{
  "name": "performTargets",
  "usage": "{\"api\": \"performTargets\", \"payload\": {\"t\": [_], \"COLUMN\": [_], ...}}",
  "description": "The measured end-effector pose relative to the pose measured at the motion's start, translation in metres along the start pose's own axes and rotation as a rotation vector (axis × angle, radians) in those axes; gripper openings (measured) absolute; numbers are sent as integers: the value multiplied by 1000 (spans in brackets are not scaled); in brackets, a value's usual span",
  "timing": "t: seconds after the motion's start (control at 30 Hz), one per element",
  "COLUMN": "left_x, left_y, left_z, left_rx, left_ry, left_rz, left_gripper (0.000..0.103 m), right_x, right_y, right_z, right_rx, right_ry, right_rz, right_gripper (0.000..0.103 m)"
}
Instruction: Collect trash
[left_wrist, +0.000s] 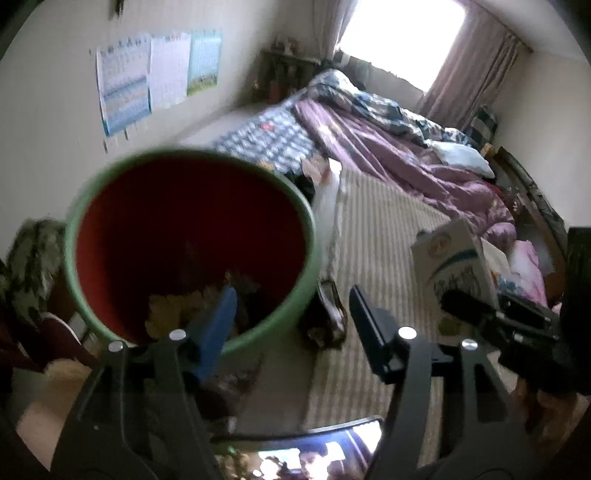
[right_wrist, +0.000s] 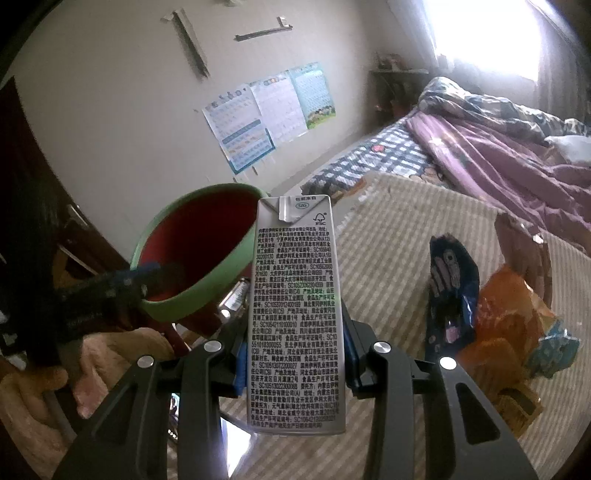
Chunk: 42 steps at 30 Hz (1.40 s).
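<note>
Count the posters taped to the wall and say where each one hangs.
3, side by side on the wall left of the bed: the left poster hangs lowest, the middle poster is paler, and the right poster has a green strip along its bottom. None appears hidden.

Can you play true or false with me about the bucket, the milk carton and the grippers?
1. The right gripper holds a carton. True.
2. The bucket is blue inside. False: it is red inside, with a green rim.
3. The bucket has nothing in it. False: some trash lies at the bottom.
4. The left gripper holds the carton too. False: one finger sits inside the bucket rim, the other outside.
5. Wrappers lie on the striped mat. True.
</note>
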<state>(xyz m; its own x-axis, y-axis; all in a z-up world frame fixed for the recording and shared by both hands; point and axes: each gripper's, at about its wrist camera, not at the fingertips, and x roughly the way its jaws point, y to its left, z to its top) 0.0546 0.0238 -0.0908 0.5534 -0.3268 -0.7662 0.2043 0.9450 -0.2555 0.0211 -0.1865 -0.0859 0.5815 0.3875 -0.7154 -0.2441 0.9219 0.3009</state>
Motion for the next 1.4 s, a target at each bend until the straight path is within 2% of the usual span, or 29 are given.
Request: {"api": "performTargets", "payload": {"t": [0.07,0.17,0.27,0.37,0.47,0.63,0.87,0.93,0.97,1.07,1.27,1.33,1.37,1.4], "left_x": [11,16,11,16,27,42,64,69,71,76,61,48,42,35], "left_y": [-2,-13,-18,-27,-33,-34,-25,-28,-29,-32,-29,-32,-32,-34], "left_z": [-5,-6,-6,-13,-25,-34,-29,-29,-28,-32,-32,-31,-28,-25], "left_rx": [0,70,79,110,108,74,24,29,35,50,24,20,22,25], "left_ry": [40,45,42,71,119,164,165,164,167,184,168,141,127,112], "left_rz": [-24,11,-48,-53,-65,-26,18,8,9,6,-37,-58,-67,-79], "left_gripper": [60,61,61,61,61,61,62,61,60,36,37,37,25,23], "right_x": [1,0,0,-2,-4,-5,-6,-6,-6,-7,-8,-8,-8,-8], "right_y": [-2,-2,-4,-8,-9,-12,-14,-15,-15,-16,-15,-13,-13,-12], "right_z": [-2,-3,-1,-2,-5,-8,-9,-9,-10,-9,-9,-9,-9,-9], "right_rx": [10,14,21,32,37,49,57,61,62,65,59,51,49,46], "right_ry": [6,6,5,1,-4,-4,-5,-6,-6,-7,-7,-7,-7,-6], "right_rz": [-2,-3,-6,-6,-4,-1,3,1,0,-2,-2,-5,-7,-9], "right_gripper": [38,38,38,38,38,38,38,38,38,38,38,38,38,38]}}
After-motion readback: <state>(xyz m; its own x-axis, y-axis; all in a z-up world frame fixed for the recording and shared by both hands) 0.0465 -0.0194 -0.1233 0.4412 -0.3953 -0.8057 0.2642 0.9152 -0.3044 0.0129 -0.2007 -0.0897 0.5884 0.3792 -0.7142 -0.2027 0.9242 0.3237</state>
